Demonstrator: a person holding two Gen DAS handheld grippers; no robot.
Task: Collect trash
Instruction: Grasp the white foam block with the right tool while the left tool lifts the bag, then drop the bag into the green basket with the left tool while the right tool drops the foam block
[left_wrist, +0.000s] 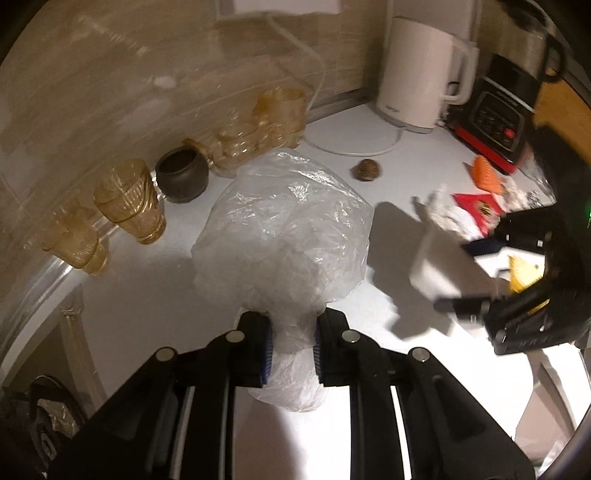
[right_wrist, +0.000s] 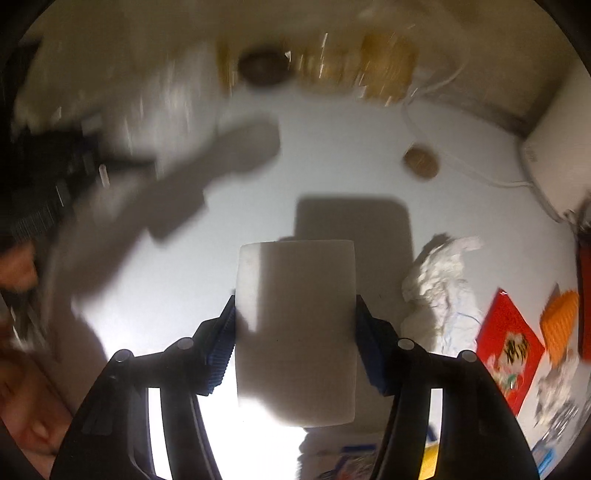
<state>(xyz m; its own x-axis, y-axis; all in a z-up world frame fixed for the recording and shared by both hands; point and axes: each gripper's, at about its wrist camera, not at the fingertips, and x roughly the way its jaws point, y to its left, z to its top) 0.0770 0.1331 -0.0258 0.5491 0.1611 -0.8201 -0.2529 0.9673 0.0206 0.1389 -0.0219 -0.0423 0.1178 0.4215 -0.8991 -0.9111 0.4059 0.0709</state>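
In the left wrist view my left gripper (left_wrist: 293, 321) is shut on the gathered neck of a clear plastic bag (left_wrist: 284, 229), which billows out over the white counter (left_wrist: 147, 288). In the right wrist view my right gripper (right_wrist: 295, 306) is shut on a white container (right_wrist: 295, 332), with a blue pad against each of its sides. The left wrist view also shows that right gripper (left_wrist: 517, 288) at the right with the white container (left_wrist: 439, 266). Crumpled white paper (right_wrist: 439, 288), a red packet (right_wrist: 509, 343) and an orange piece (right_wrist: 561, 325) lie to the right.
Amber glassware (left_wrist: 129, 199) and a dark pot (left_wrist: 181, 177) line the back wall. A white kettle (left_wrist: 417, 74) with its cord and a black-and-red appliance (left_wrist: 495, 122) stand at the far right. A small brown ball (left_wrist: 367, 169) lies near the cord. A person's hand (right_wrist: 22, 269) shows blurred at the left.
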